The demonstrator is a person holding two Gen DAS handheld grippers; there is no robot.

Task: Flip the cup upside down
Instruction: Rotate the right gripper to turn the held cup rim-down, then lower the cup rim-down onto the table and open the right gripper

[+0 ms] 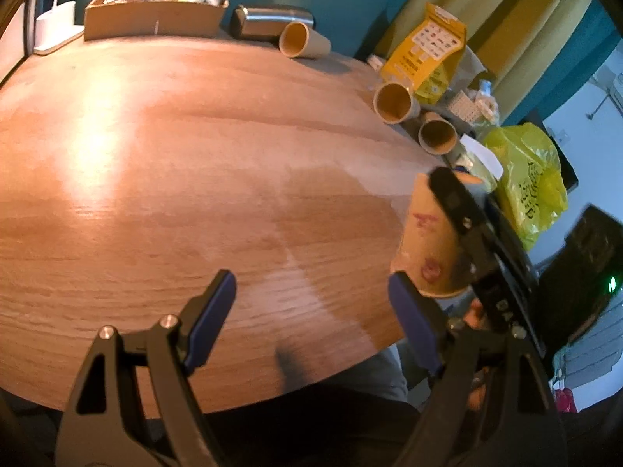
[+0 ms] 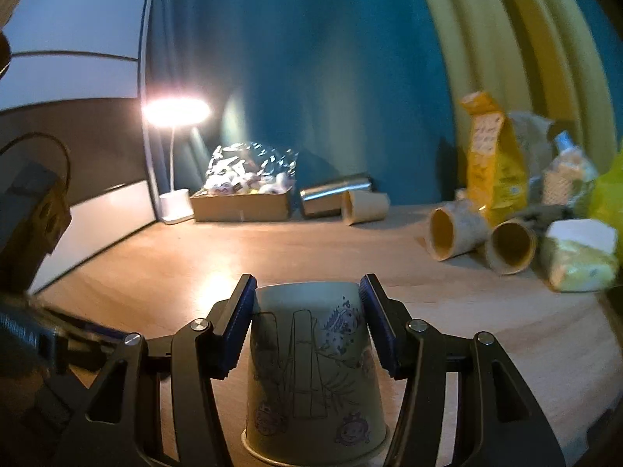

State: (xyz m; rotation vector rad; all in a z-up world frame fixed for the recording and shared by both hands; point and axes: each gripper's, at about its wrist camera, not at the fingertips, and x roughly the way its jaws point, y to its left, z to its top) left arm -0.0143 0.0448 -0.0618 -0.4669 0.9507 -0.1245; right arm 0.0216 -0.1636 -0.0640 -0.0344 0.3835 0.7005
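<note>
Teal wall (image 2: 311,78) and yellow-green curtain (image 2: 518,39) behind a round wooden table (image 1: 175,155), lit by a small white lamp (image 2: 175,113) at the far left edge. Along the far edge, a cardboard box (image 2: 241,206) of wrapped bits, a metal flask (image 2: 335,194) lying down, a paper cup on its side (image 2: 366,206). Toward the right edge, two more toppled cups (image 2: 455,233) (image 2: 510,247), a yellow pouch (image 2: 494,167), blurred bags partly cut off by the frame.

Near the table's front edge, the printed cup (image 2: 311,369): beige paper with line-drawn cartoon figures, base up and rim down, rim cropped at the bottom of the right wrist view, so contact with the table hard to judge. Clamped high on its sides by the right gripper (image 2: 307,327), blue pads pressed against both walls. In the left wrist view, the same cup smeared by motion and half hidden behind that gripper.

Left gripper (image 1: 311,311) spread wide, holding nothing, above the table's near edge.
</note>
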